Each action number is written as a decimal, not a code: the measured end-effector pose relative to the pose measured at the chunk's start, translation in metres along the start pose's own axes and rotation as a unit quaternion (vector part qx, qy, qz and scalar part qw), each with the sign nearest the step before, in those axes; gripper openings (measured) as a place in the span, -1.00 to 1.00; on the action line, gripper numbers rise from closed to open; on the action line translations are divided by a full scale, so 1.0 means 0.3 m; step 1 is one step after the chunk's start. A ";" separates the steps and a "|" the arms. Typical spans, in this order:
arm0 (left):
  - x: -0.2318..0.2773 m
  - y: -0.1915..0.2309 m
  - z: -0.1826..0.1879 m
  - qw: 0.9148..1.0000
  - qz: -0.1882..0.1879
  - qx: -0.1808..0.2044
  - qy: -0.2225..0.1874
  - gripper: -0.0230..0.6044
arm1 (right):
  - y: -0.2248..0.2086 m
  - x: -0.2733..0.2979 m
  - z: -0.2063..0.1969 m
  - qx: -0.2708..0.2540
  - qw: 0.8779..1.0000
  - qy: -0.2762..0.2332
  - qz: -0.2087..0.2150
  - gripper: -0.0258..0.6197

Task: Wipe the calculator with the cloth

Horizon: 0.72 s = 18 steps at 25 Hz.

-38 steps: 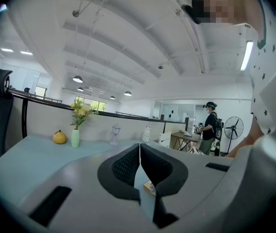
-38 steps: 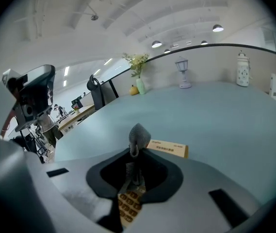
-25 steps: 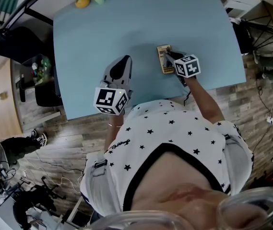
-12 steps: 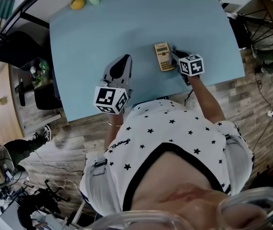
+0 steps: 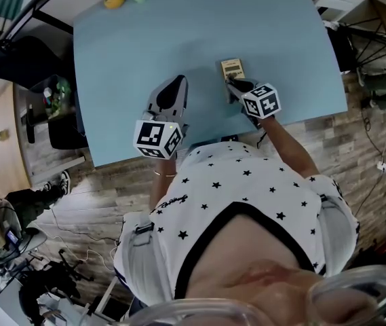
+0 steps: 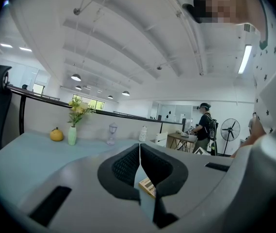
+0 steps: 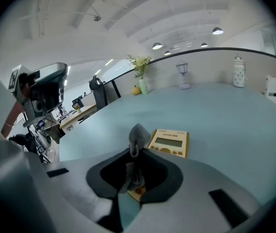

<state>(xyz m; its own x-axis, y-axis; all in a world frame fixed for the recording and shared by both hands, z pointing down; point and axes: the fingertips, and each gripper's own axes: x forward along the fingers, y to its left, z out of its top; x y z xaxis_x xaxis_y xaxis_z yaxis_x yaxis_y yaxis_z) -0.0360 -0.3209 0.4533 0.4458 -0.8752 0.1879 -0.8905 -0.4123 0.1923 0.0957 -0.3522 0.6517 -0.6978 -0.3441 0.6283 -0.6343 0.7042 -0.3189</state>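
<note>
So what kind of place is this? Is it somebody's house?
Probably a big office or lab, not a house: a high ceiling with round lamps, a standing fan beside a person at a desk, and a black office chair.

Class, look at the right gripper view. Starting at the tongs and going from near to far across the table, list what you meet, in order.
right tongs → cloth pinched in them → calculator → bare blue table → small lantern at the far edge
</note>
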 end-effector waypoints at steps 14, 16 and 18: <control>0.002 -0.037 -0.011 1.000 -0.015 0.008 0.006 -0.83 | -0.132 -0.080 -0.067 0.037 0.998 -0.008 -0.054 -0.76; 0.009 -0.049 -0.013 1.000 -0.021 0.009 0.009 -0.83 | -0.147 -0.100 -0.087 0.048 0.997 -0.009 -0.061 -0.76; 0.019 -0.058 -0.007 1.000 -0.027 0.012 0.011 -0.83 | -0.154 -0.110 -0.099 0.057 0.996 -0.011 -0.064 -0.76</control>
<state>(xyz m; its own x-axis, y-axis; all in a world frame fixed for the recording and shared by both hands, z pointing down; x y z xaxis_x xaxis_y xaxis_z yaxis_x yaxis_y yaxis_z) -0.0179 -0.3180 0.4531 0.4949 -0.8460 0.1984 -0.8669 -0.4650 0.1796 0.1580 -0.3549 0.6667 -0.6148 -0.4402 0.6543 -0.7514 0.5790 -0.3165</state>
